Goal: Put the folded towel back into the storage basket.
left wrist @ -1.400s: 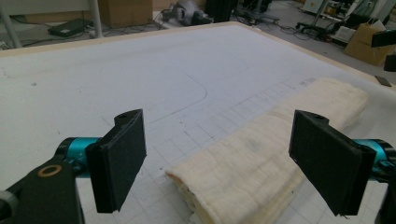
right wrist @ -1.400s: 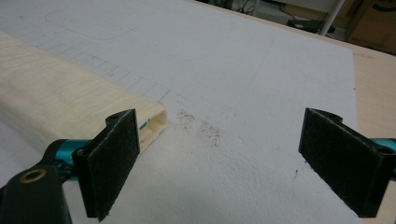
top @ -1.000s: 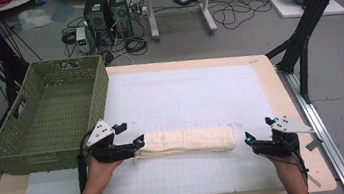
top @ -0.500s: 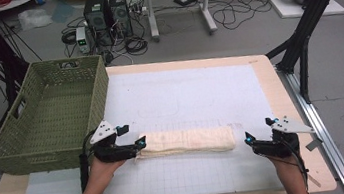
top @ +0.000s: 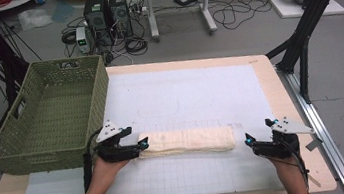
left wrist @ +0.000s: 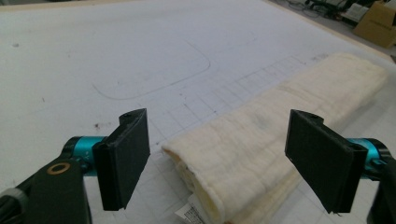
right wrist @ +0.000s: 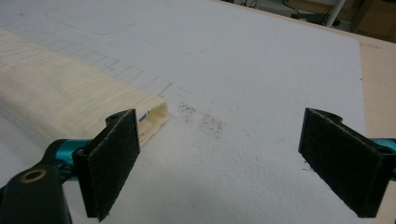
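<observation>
White gridded mat (top: pixel 180 101) on wooden table (top: pixel 267 69), cables on grey floor, left tool (top: pixel 138 146) released around folded towel (top: pixel 186 142), closing slightly, right tool (top: pixel 249 141) released.

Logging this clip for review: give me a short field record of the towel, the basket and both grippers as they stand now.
towel: folded cream towel, lying long across the white mat
basket: green woven basket, at the table's left, nothing seen inside
left gripper: left gripper at the towel's left end; jaws wide, just closing a little, towel end between them, pads not pressing
right gripper: right gripper just off the towel's right end, jaws open, nothing between them
towel status: not gripped, flat on the mat
</observation>
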Available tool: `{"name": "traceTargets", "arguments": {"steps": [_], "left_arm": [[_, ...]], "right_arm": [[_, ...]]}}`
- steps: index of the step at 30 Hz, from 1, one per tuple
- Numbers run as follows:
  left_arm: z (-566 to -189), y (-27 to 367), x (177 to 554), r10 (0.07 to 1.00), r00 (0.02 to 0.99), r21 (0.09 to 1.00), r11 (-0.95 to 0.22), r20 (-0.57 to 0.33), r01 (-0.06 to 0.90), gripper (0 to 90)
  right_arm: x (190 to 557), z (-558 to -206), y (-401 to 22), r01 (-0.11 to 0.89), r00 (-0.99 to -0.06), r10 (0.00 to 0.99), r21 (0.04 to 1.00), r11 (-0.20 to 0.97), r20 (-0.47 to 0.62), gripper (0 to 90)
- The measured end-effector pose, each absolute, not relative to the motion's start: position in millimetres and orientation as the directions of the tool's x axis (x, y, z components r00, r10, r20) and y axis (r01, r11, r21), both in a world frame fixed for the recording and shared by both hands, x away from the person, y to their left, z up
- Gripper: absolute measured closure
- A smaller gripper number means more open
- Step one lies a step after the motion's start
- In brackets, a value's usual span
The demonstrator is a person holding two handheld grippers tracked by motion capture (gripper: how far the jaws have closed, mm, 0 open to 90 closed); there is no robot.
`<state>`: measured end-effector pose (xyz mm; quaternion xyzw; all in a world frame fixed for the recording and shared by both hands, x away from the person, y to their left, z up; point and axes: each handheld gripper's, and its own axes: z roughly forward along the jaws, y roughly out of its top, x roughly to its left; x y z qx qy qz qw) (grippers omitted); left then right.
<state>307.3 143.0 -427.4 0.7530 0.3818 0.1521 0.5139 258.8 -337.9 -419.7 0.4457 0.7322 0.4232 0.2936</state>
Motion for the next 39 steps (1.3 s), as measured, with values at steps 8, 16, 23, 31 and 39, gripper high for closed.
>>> {"name": "traceTargets", "arguments": {"steps": [8, 16, 23, 31, 39], "left_arm": [[-435.7, 144.6, 309.0, 0.746, 0.638, 0.852, -0.197, -0.190, 0.485, 34.4], [-444.2, 137.6, 307.7, 0.762, 0.627, 0.822, -0.248, -0.161, 0.512, 40.5], [-450.0, 129.8, 305.0, 0.773, 0.620, 0.788, -0.296, -0.134, 0.540, 48.8], [-449.6, 124.1, 294.0, 0.785, 0.614, 0.788, -0.322, -0.087, 0.524, 50.6], [-450.9, 122.4, 287.2, 0.769, 0.632, 0.799, -0.322, -0.092, 0.509, 65.2]], "right_arm": [[259.8, -420.2, -335.2, 0.407, -0.439, 0.897, 0.878, 0.252, -0.054, 11.8], [261.5, -420.9, -332.6, 0.407, -0.450, 0.891, 0.876, 0.260, -0.056, 11.9], [262.1, -422.0, -331.2, 0.410, -0.456, 0.888, 0.872, 0.269, -0.059, 12.0], [262.3, -422.5, -329.3, 0.403, -0.466, 0.882, 0.869, 0.286, -0.075, 13.4], [264.7, -422.9, -322.6, 0.407, -0.486, 0.871, 0.867, 0.289, -0.063, 13.3]]}}
